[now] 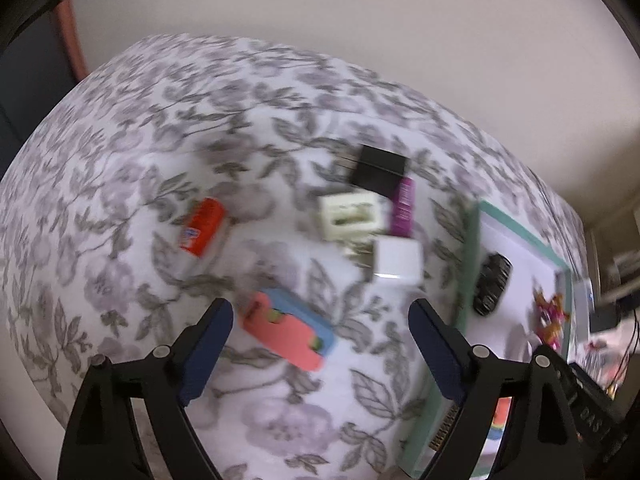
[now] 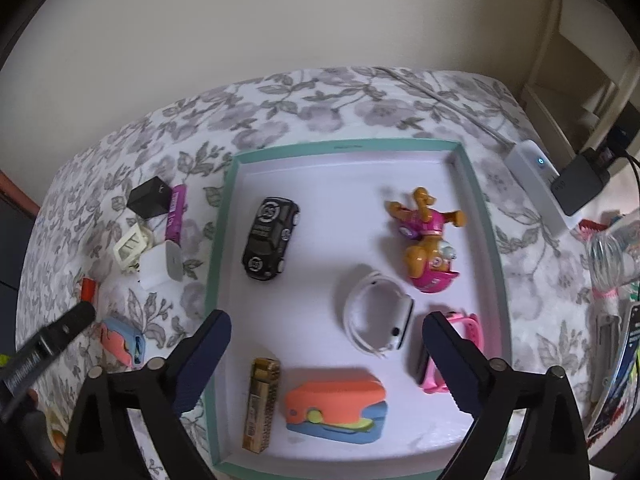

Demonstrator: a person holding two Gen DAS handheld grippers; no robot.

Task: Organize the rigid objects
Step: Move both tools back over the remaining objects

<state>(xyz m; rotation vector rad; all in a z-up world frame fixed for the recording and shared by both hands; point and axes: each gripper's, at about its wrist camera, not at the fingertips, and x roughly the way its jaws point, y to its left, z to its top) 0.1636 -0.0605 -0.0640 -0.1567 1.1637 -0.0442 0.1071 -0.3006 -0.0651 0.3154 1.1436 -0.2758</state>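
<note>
Toys already lie in the tray [image 2: 224,240]. Outside it, near the tray's left edge, the pink-and-blue block [image 1: 286,326] is seen under the left claw [image 1: 320,340] (jaws wide, nothing held). It looks light and stiff; its long sides should be pinched. The right claw [image 2: 326,354] is spread and empty too.

In the tray [image 2: 486,216]: black car [image 2: 270,239] far left, dog toy [image 2: 426,240] far right, white watch [image 2: 380,316], pink watch [image 2: 468,344], batteries [image 2: 261,404] and orange-blue case [image 2: 336,404] near edge.
</note>
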